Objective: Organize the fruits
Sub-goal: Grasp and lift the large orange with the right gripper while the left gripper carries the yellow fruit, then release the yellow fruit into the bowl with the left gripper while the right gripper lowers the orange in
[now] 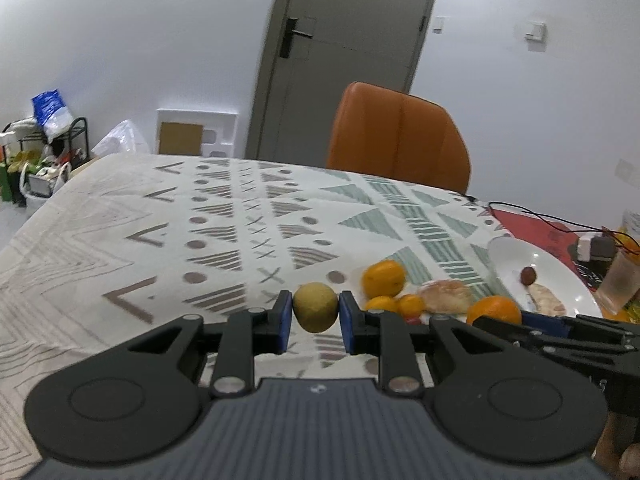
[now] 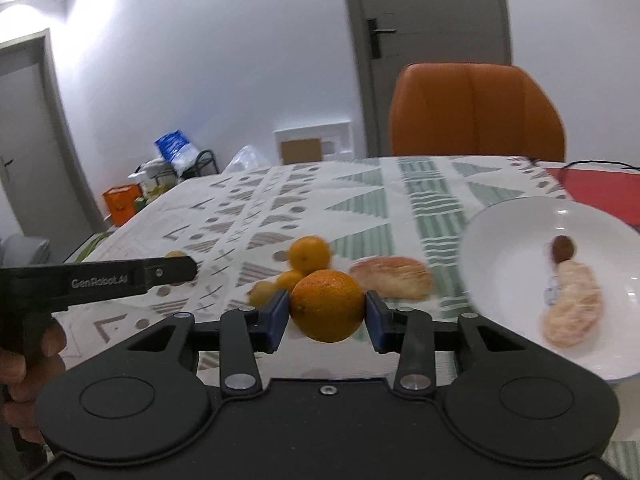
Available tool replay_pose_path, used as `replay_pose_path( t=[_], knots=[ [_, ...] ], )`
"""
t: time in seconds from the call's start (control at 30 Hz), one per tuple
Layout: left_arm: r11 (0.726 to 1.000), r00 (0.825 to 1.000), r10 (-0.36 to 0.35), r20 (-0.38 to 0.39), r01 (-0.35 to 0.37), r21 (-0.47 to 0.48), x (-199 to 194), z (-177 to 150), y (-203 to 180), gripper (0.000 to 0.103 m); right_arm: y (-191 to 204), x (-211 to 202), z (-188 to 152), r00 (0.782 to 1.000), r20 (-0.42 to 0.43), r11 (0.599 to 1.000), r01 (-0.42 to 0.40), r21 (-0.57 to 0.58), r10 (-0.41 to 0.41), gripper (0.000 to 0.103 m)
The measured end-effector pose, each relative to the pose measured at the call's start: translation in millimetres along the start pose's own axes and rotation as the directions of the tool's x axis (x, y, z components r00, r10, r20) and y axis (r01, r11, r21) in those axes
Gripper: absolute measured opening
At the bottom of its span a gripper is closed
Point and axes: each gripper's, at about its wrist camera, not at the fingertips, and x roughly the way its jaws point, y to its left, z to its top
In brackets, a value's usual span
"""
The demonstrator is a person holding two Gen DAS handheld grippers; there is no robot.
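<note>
My left gripper (image 1: 315, 320) is shut on a yellow-green lemon (image 1: 315, 307), held just above the patterned tablecloth. My right gripper (image 2: 327, 314) is shut on a large orange (image 2: 327, 306); that orange also shows in the left wrist view (image 1: 493, 309). On the cloth lie an orange (image 2: 309, 254), two small oranges (image 1: 382, 304) (image 1: 411, 305), a small yellow-green fruit (image 2: 262, 293) and a wrapped bun (image 2: 394, 276). A white plate (image 2: 516, 240) at the right holds a dark round fruit (image 2: 563, 249) and a pale peeled piece (image 2: 573, 308).
An orange chair (image 1: 396, 138) stands behind the table's far edge. A red mat (image 1: 532, 226) with cables, a small box and a glass cup (image 1: 620, 280) lie right of the plate. The left gripper's body (image 2: 100, 278) crosses the right wrist view at the left.
</note>
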Motion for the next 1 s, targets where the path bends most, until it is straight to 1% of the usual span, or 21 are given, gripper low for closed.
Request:
replay_pose_path(
  t=[0.3,0.6,1.0],
  knots=[
    [0.998,0.999,-0.051,0.002,0.051,0.049,6,4,-33,0.024,-37,-17,-1,0.997,0.038,0.996,0.071,0.063,-0.073,0.039],
    [0.992,0.997,-0.073,-0.016,0.074,0.103,15,6,-64,0.024,-69,-28,-5,0.992,0.069,0.987,0.094,0.130,-0.103,0.039],
    [0.973,0.993,-0.113,-0.028,0.116,0.198,23,4,-120,0.024,-112,-45,-15,0.983,0.099,0.971,0.132,0.199,-0.154,0.039]
  ],
)
